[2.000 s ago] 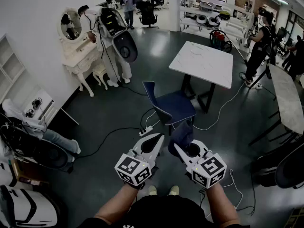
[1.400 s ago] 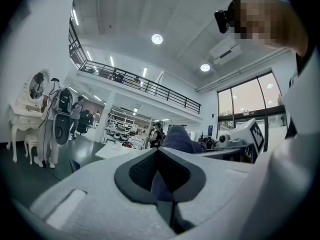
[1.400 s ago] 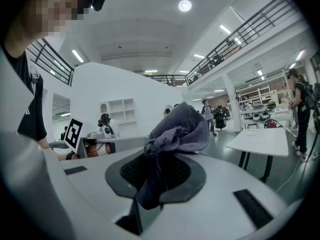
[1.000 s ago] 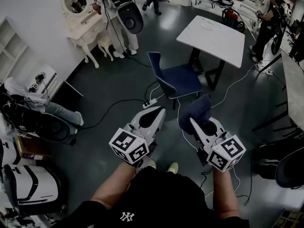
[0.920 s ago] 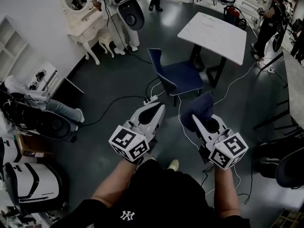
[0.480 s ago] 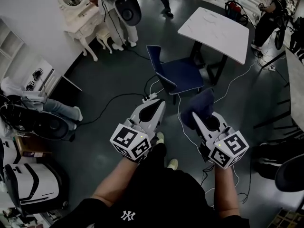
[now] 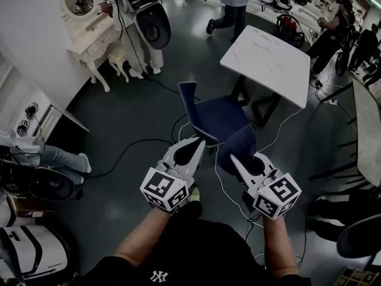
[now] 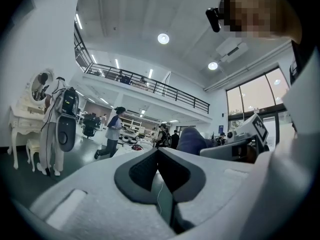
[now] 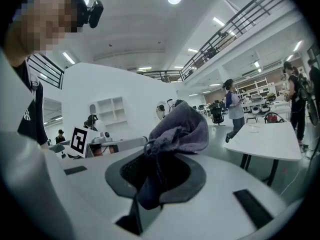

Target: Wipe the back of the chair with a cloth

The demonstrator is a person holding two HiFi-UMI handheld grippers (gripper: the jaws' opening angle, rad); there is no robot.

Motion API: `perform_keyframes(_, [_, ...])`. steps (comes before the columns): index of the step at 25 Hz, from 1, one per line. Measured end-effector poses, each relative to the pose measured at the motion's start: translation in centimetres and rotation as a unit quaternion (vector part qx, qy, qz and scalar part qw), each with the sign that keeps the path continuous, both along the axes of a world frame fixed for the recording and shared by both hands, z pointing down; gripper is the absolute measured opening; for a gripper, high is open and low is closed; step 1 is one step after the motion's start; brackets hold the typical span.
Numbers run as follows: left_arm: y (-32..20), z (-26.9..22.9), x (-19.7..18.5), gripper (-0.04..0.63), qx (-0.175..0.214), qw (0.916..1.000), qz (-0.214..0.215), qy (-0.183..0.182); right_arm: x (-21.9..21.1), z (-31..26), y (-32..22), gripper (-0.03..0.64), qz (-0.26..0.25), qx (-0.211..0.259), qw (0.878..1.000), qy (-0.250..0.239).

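Note:
A dark blue chair [image 7: 208, 115] stands on the floor ahead, its backrest [image 7: 188, 98] at the left of the seat. My right gripper [image 7: 233, 159] is shut on a bluish-grey cloth [image 7: 236, 145], which bunches up above the jaws in the right gripper view as the cloth [image 9: 177, 129]. My left gripper [image 7: 199, 143] is shut with nothing in it; in the left gripper view its jaws meet at the left gripper [image 8: 159, 151]. Both grippers hang short of the chair, just in front of its seat edge.
A white table [image 7: 268, 55] stands right behind the chair. Cables and a power strip [image 7: 178, 140] lie on the floor by the chair. A white dresser with mirror [image 7: 89, 34] is at the far left, and people stand around the room.
The view has moved closer to the chair, and both grippers now reach near its seat edge. The cloth stays held in the right gripper.

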State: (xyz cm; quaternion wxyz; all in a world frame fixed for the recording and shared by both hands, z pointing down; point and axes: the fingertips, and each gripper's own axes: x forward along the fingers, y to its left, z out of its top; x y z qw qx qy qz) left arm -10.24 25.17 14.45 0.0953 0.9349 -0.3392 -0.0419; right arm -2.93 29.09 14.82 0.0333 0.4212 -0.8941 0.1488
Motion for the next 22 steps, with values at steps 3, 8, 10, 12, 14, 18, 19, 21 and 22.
perform_keyframes(3, [-3.8,0.1,-0.6,0.008,0.001,0.9999,0.012,0.001,-1.1,0.0,-3.6,0.069,0.003,-0.004,1.000,0.004])
perform_keyframes(8, [-8.3,1.0,-0.7,0.008,-0.009,0.9997,0.023,0.004,-1.7,1.1,-7.2,0.069,0.005,-0.016,1.000,0.016])
perform_keyframes(10, [-9.7,1.3,-0.2,0.008,-0.009,0.9996,0.026,0.003,-1.1,1.0,-8.6,0.069,0.004,-0.015,1.000,0.013])
perform_keyframes(12, [-11.4,1.4,0.4,0.008,-0.007,0.9996,0.026,0.003,0.0,0.9,-10.5,0.069,0.009,-0.016,1.000,0.010])
perform_keyframes(14, [-13.1,1.8,0.9,0.008,-0.008,0.9997,0.022,0.004,1.2,1.5,-12.5,0.069,0.010,-0.025,1.000,0.009])
perform_keyframes(18, [-16.7,3.7,1.1,0.008,-0.023,0.9997,-0.002,-0.001,2.9,3.6,-16.6,0.069,-0.016,-0.050,0.999,-0.002])
perform_keyframes(19, [-17.8,4.1,1.2,0.008,-0.024,0.9997,-0.009,-0.003,3.2,4.1,-17.8,0.069,-0.026,-0.055,0.998,-0.003])
perform_keyframes(21, [-19.8,4.8,1.7,0.008,-0.025,0.9994,-0.020,-0.008,4.1,5.4,-20.2,0.069,-0.044,-0.072,0.996,-0.004])
perform_keyframes(22, [-20.7,5.2,2.1,0.008,-0.026,0.9993,-0.024,-0.010,4.5,6.1,-21.4,0.069,-0.054,-0.083,0.995,-0.005])
